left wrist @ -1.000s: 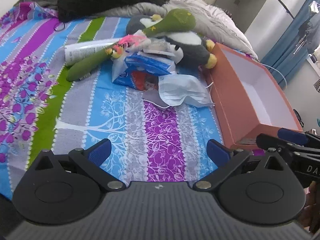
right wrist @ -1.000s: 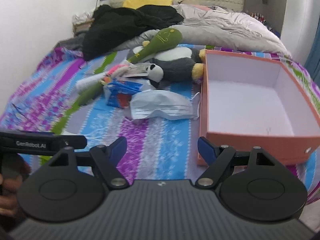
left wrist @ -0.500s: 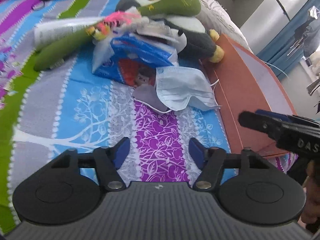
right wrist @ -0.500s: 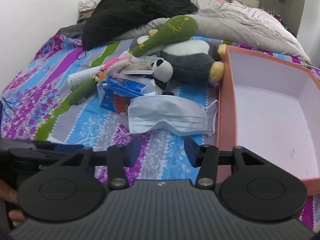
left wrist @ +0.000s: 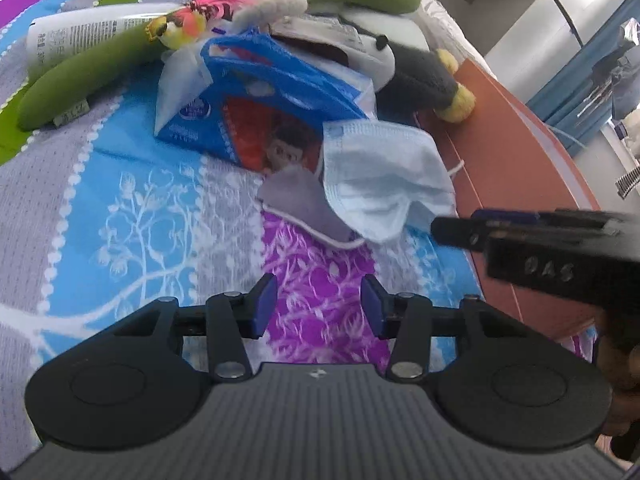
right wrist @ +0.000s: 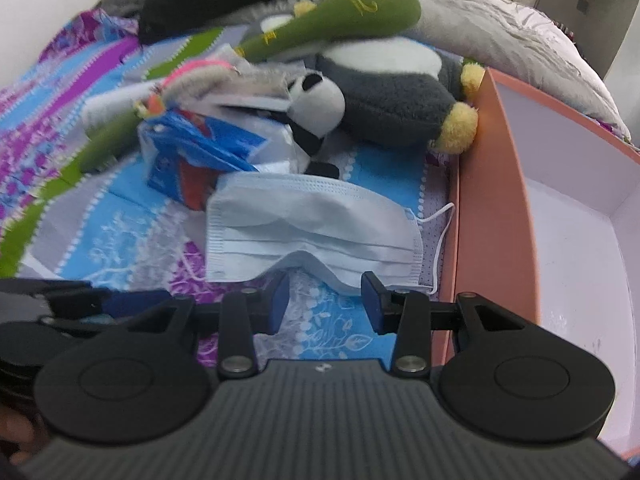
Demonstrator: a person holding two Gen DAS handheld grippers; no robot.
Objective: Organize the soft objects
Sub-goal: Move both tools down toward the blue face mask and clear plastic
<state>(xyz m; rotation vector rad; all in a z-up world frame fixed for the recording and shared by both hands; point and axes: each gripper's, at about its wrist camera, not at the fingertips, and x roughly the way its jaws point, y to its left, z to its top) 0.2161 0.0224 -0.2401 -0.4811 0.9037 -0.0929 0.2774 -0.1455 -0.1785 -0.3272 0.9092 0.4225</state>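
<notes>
- Orange box [right wrist: 492, 208] sits on the right of the bed [left wrist: 132, 216], open-topped; the white inside that shows holds nothing.
- Pale blue face mask [right wrist: 312, 228] lies flat on the striped bedsheet, just left of the box wall, ear loop trailing toward it.
- Right tongs [right wrist: 323, 300] hover at the mask's near edge, jaws half-spread and closing, only bedsheet between the blue pads.
- Left tongs [left wrist: 318, 306] hang over the purple stripe, nearer than the mask [left wrist: 380, 176], jaws also closing on nothing.
- Blue tissue pack [left wrist: 260, 116] sits just beyond the mask, partly under it.
- Farther off: a grey-and-white plush penguin [right wrist: 384, 88] against the box, with a green plush club [right wrist: 340, 16] lying across it.
- A small panda plush [right wrist: 316, 104] rests beside the tissue pack.
</notes>
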